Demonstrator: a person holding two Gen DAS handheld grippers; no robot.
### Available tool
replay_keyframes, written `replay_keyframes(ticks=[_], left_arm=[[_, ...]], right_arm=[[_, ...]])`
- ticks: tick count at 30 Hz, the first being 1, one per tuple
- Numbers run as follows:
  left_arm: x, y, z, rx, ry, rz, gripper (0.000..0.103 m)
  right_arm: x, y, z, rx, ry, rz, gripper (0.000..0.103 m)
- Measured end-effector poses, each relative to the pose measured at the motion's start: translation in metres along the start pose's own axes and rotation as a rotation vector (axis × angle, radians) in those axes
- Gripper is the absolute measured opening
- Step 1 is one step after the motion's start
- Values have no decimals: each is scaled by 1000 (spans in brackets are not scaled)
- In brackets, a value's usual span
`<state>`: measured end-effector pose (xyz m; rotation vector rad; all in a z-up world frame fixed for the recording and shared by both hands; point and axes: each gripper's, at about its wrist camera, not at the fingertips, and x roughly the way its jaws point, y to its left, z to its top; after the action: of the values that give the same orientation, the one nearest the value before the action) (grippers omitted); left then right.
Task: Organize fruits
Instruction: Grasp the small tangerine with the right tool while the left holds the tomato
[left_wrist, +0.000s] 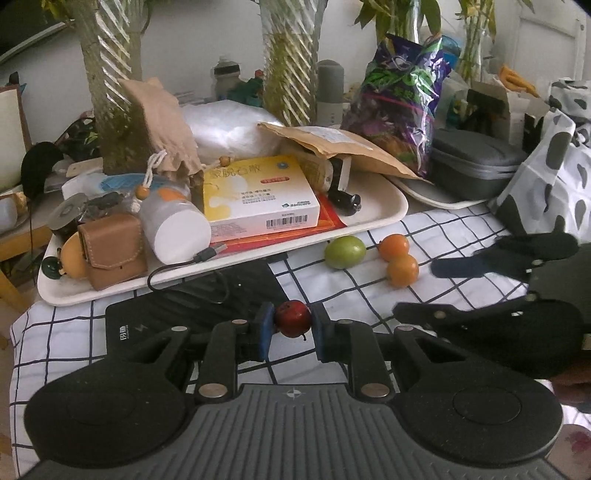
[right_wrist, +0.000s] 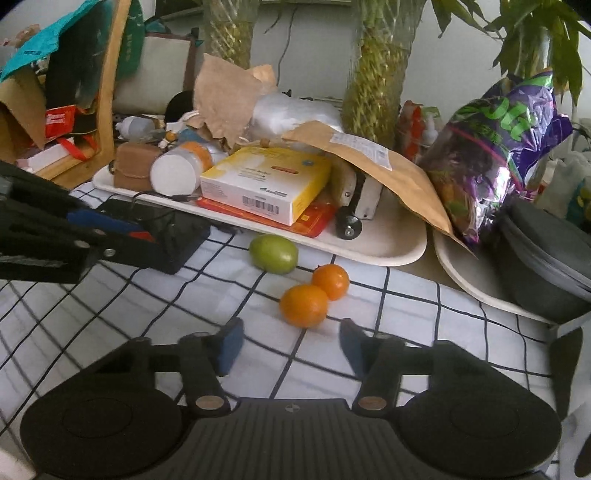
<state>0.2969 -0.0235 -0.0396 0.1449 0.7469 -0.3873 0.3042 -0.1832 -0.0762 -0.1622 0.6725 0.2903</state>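
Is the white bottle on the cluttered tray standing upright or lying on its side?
Lying on its side. The white bottle rests on the tray with its round flat end facing the camera, beside the yellow box.

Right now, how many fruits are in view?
4: a red fruit clamped in the left tongs; a green fruit and two orange fruits on the checked cloth. Clutter may hide more.

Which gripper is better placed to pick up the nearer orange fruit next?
Right. The right gripper is open and empty, just short of the nearer orange fruit. The left gripper is already shut on the red fruit.
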Motion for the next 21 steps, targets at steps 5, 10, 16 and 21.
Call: replay_keyframes(ticks=[5,10,16,21], left_arm=[[-2,1,2,-3,-4,-8,21],[-2,1,0,3,3,-13,21],[-9,-3,2,-9,-8,-22,21],[-22,-12,2,-3,-22,-31,21]], right_arm=[[14,-6,7,85,5,-9,48],[19,-13,11,135,2,-19,33],[-4,-14,16,140,-25,26,32],[-32,-15,18,137,-51,49,32]])
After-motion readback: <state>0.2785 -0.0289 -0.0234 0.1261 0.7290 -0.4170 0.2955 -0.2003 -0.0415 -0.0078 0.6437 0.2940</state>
